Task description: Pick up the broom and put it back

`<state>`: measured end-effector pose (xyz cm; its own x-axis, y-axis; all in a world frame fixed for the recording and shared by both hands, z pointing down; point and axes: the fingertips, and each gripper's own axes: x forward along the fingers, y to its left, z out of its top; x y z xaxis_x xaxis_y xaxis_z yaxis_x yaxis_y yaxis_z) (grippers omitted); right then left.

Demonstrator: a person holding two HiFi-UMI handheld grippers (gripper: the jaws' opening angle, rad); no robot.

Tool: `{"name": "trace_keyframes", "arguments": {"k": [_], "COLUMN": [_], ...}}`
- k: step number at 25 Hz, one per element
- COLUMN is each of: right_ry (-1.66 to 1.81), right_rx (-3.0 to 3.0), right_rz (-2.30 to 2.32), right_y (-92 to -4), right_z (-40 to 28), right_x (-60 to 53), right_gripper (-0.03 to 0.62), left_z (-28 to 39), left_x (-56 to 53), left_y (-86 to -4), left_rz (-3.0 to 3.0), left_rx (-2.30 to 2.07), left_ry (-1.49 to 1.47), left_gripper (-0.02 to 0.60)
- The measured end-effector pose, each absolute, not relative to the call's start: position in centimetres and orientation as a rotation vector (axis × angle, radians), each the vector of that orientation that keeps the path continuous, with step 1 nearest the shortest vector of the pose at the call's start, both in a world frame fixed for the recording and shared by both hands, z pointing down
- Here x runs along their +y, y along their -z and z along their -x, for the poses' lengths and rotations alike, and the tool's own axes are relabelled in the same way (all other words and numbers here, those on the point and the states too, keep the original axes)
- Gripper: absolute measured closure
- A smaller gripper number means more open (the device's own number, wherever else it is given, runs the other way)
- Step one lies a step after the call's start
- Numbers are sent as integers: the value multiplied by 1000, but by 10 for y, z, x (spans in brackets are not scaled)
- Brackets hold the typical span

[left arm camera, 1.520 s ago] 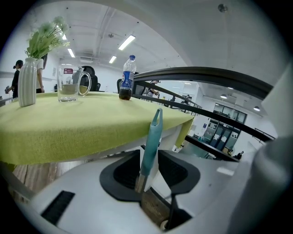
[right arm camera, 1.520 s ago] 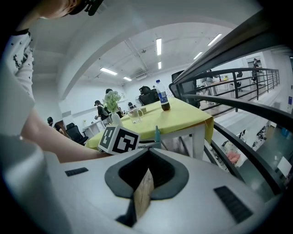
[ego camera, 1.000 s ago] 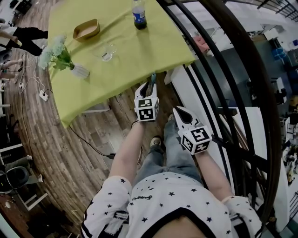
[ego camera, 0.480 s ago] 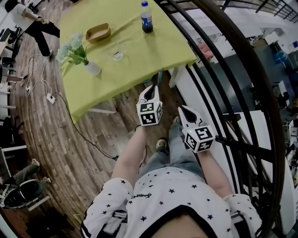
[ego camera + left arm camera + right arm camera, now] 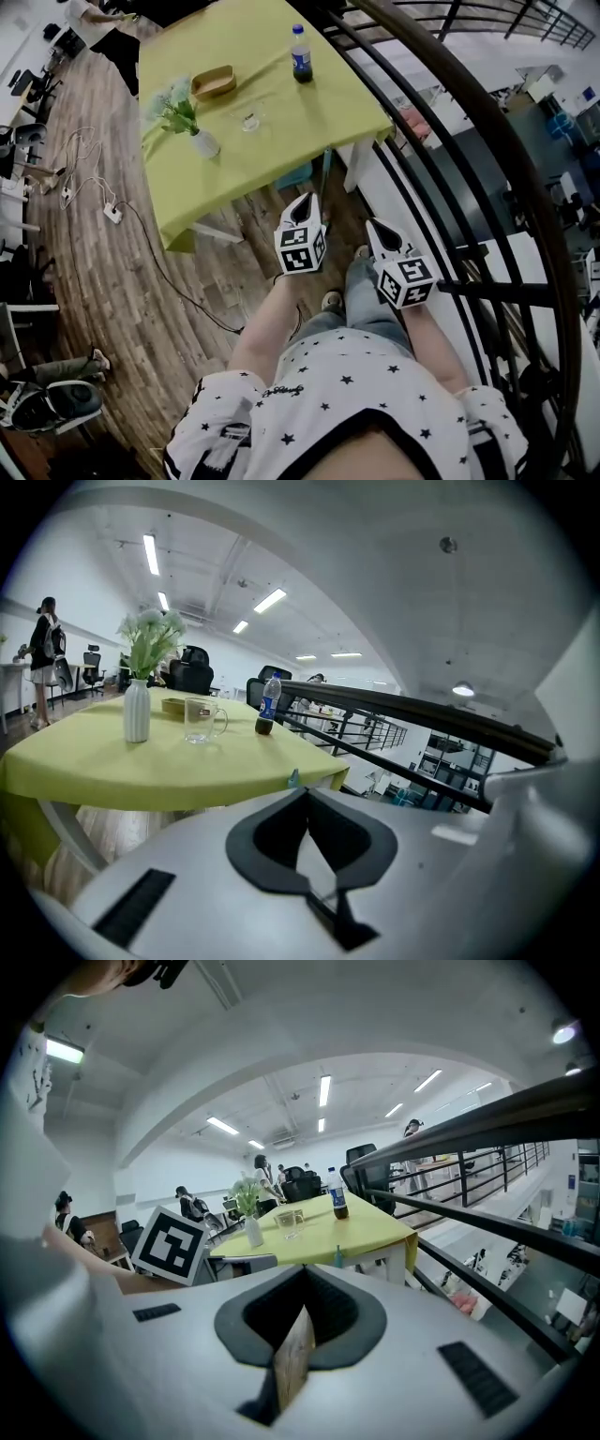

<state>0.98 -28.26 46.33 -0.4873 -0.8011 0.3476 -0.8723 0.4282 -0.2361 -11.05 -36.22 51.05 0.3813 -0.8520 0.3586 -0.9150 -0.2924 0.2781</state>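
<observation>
The broom shows only as a thin teal handle standing upright against the near edge of the table. Its tip pokes up just past the left gripper's nose and also appears in the right gripper view. My left gripper is held short of the handle. Its jaws have just been closing and are now shut with nothing between them. My right gripper hangs beside it, to the right, also shut and empty. The broom's head is hidden.
The table with a yellow-green cloth carries a vase of flowers, a glass mug, a wooden tray and a bottle. A black railing runs along the right. Cables and a power strip lie on the wooden floor at left.
The left gripper's tip was at the teal handle a second ago and now stands back from it. Both grippers have risen and drawn away from the table.
</observation>
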Motion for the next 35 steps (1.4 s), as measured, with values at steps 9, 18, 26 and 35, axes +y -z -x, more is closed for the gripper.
{"name": "trace_keyframes", "arguments": {"k": [9,18,26,35], "right_ry": [-547,-546,-546,-513], "right_rx": [-2507,-2535,-2542,-2533], "right_rz": [-1488,-1445,-1445,-1468], "right_y": [-449,-444,-443,-443], "right_z": [-14,-6,-2,0], "right_x": [-247,-226,-229,-227], "right_gripper": [600,600,600,601], "left_z": [107,111,125,121], "left_x": [-300,-256,-244,-239], "left_y": [-480,-466,-456,-458], "left_rz": [-2214,-2215,-2222,-2238], "left_rx": [-1437,-1347,-1321,-1291], "left_ry": [-153,-151,-149,-170], "left_gripper": [569,569,569,569]}}
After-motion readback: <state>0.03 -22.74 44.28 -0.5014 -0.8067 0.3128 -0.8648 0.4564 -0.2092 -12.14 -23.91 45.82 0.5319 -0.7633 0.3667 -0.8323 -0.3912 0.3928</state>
